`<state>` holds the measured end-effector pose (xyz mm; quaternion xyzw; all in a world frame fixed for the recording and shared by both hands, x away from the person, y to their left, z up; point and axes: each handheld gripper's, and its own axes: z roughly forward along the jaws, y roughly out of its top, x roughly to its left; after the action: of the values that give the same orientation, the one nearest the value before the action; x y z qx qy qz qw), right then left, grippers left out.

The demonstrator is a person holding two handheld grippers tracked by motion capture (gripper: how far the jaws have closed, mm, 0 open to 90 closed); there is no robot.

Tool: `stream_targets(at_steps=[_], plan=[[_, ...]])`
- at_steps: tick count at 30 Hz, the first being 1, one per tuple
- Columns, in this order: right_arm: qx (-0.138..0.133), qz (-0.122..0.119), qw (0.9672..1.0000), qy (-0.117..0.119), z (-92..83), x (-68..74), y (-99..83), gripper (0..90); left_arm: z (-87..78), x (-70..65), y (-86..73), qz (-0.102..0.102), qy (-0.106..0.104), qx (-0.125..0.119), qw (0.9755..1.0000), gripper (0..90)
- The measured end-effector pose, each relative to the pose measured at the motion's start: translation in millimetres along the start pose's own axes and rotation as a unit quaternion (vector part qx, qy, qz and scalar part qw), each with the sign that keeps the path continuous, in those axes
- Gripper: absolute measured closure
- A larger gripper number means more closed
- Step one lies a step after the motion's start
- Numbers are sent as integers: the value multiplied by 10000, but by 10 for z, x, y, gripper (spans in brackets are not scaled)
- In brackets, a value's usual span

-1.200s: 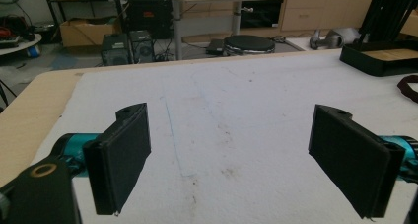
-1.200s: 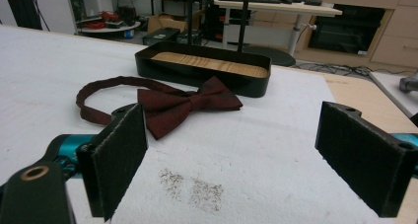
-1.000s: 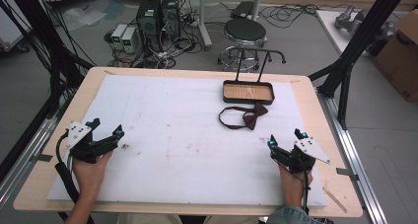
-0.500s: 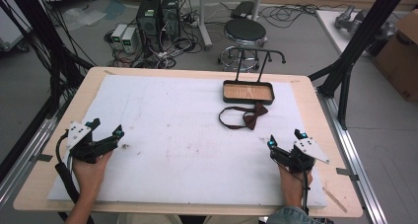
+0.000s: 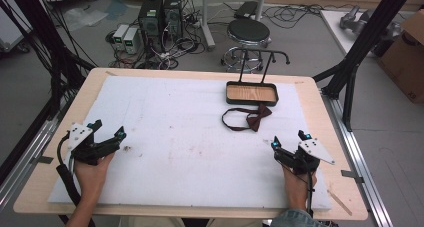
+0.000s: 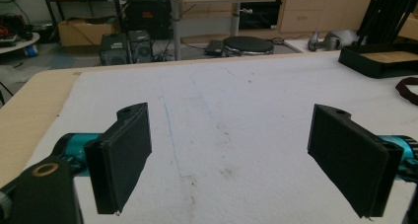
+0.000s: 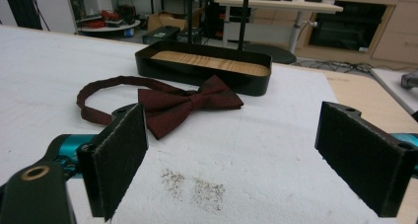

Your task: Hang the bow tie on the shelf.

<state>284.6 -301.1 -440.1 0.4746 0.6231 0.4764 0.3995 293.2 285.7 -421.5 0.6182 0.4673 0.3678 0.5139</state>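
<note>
Your dark red fabric bow tie [image 7: 190, 108] with its thin neck strap lies on the white foam-covered table [image 5: 200, 137], just in front of the shallow black tray with a wooden floor [image 5: 251, 93]. It looks soft, light and floppy; pinch the stiffer centre knot, since the strap will likely dangle. Your right hand-held gripper [image 5: 291, 146] and left hand-held gripper [image 5: 107, 133] both rest with jaws wide apart, empty. No readable label or writing that I can make out.

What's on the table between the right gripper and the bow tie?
Nothing but bare white mat with a dirty smudge, in the right gripper view, before the right gripper reaches the bow tie.
</note>
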Motion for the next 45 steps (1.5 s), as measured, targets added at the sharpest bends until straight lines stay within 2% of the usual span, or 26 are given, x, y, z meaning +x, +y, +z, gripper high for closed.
stream_targets(at_steps=[5, 10, 12, 16, 19, 22, 26, 32, 35, 40, 45], plan=[[18, 96, 10000, -17, 96, 11, 74, 118, 5, -13, 3, 36, 4, -36, 10000, 179], [210, 159, 9996, -92, 264, 42, 226, 121, 17, -14, 0, 10, -11, -48, 10000, 179], [242, 145, 9996, -81, 334, 38, 276, 158, 16, -18, 1, 13, -10, -53, 10000, 179], [353, 184, 9991, -120, 478, 32, 327, 169, 19, -22, 0, 2, -25, -53, 10000, 179], [496, 316, 9981, -162, 582, 22, 349, 213, 20, -22, 0, 5, -28, -45, 10000, 179], [644, 462, 9967, -184, 712, 17, 366, 229, 23, -25, 0, 1, -42, -44, 10000, 179], [802, 487, 9953, -237, 884, 44, 386, 252, 23, -25, 0, 9, -56, -31, 10000, 179], [1238, 502, 9909, -165, 1153, 108, 342, 270, 27, -24, -1, 2, -73, -18, 10000, 179], [1399, 585, 9883, -171, 1242, 140, 322, 277, 31, -30, -3, -9, -93, -24, 10000, 179], [1485, 738, 9860, -149, 1344, 176, 317, 295, 33, -25, -4, -15, -117, -17, 9999, 183], [1613, 836, 9832, -185, 1408, 202, 331, 380, 38, -12, -8, -32, -124, -18, 9999, 183]])
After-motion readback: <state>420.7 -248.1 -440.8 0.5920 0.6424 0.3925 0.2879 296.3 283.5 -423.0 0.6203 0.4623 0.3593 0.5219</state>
